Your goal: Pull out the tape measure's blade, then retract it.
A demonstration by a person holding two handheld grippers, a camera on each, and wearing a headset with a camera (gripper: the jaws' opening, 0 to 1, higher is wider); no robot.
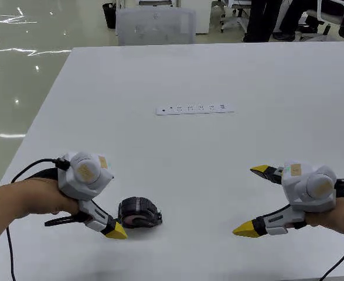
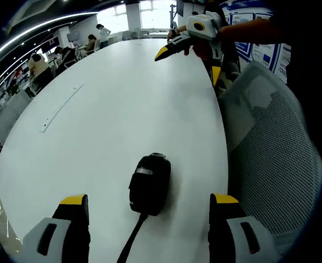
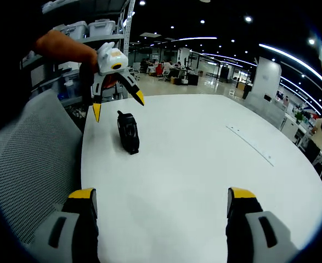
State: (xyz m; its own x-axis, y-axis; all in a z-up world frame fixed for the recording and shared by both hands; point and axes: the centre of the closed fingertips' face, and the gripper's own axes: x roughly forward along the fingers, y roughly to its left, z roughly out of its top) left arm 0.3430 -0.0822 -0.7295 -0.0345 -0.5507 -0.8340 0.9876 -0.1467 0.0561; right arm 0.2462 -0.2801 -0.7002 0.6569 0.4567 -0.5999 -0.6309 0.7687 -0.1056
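left gripper (image 3: pixel 118 105) jaws wide apart, holding nothing. the tape measure (image 2: pixel 150 183) lies just ahead between the tips, at twelve in the left gripper view, untouched, long axis running twelve to six, strap trailing back toward six. right gripper (image 1: pixel 251 199) jaws apart too, empty, well off across the table (image 1: pixel 189 76), tape measure far out at eleven. left looks nearer for the grab.

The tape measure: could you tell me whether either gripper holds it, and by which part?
Nothing is held. The tape measure lies untouched between the jaws of the open left gripper; the right gripper is open.
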